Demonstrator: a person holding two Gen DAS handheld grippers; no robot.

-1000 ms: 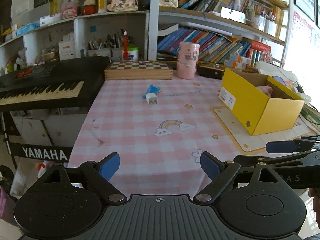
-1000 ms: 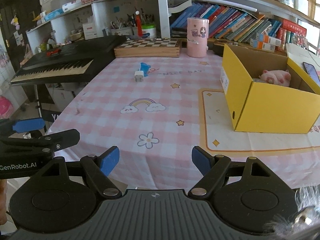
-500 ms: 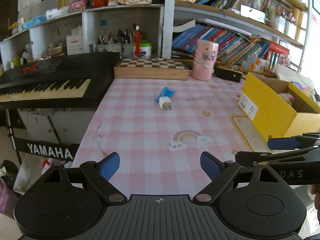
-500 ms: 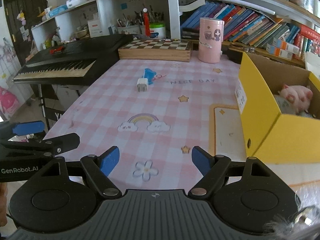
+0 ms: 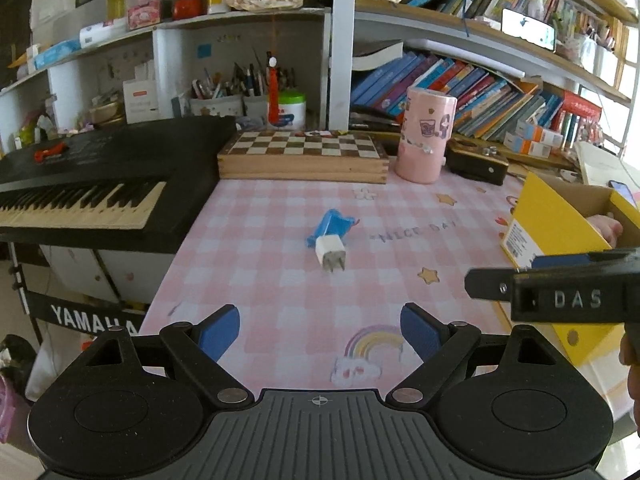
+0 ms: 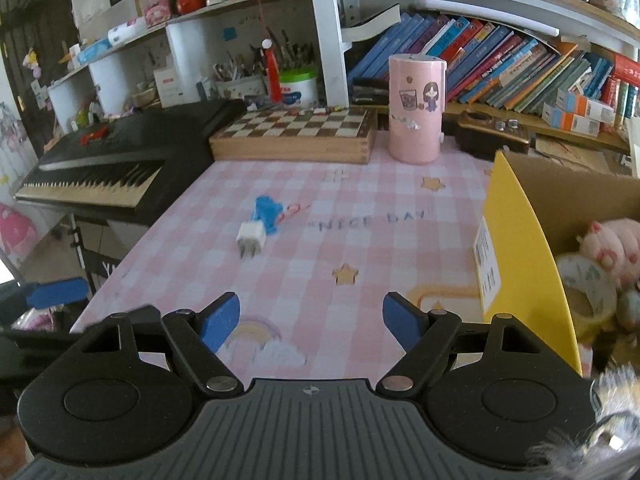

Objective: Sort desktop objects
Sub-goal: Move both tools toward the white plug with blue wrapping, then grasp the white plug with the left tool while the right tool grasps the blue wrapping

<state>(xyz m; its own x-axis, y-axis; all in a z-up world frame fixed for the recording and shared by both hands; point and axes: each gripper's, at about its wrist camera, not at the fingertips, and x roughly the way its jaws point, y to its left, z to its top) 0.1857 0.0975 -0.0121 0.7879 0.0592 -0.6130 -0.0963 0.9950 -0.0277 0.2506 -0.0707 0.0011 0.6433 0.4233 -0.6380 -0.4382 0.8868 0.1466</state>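
Observation:
A white plug charger (image 5: pixel 330 253) lies on the pink checked tablecloth (image 5: pixel 280 280), touching a small blue object (image 5: pixel 331 226) just behind it. Both also show in the right wrist view: the charger (image 6: pixel 250 237) and the blue object (image 6: pixel 267 212). My left gripper (image 5: pixel 320 330) is open and empty, a short way in front of the charger. My right gripper (image 6: pixel 311 322) is open and empty, to the right of the charger, and shows from the side in the left wrist view (image 5: pixel 560 276). A yellow box (image 6: pixel 516 240) at the right holds a pink plush (image 6: pixel 612 244) and a tape roll (image 6: pixel 588 296).
A wooden chess box (image 5: pixel 302 158) and a pink cylinder (image 5: pixel 424 136) stand at the table's back. A black Yamaha keyboard (image 5: pixel 92 184) borders the left side. Bookshelves rise behind. A black case (image 5: pixel 476 162) lies at the back right.
Both grippers have moved forward over the table toward the charger, which now looks nearer and larger. The yellow box has slid toward the right edge of both views. Both jaws stay open.

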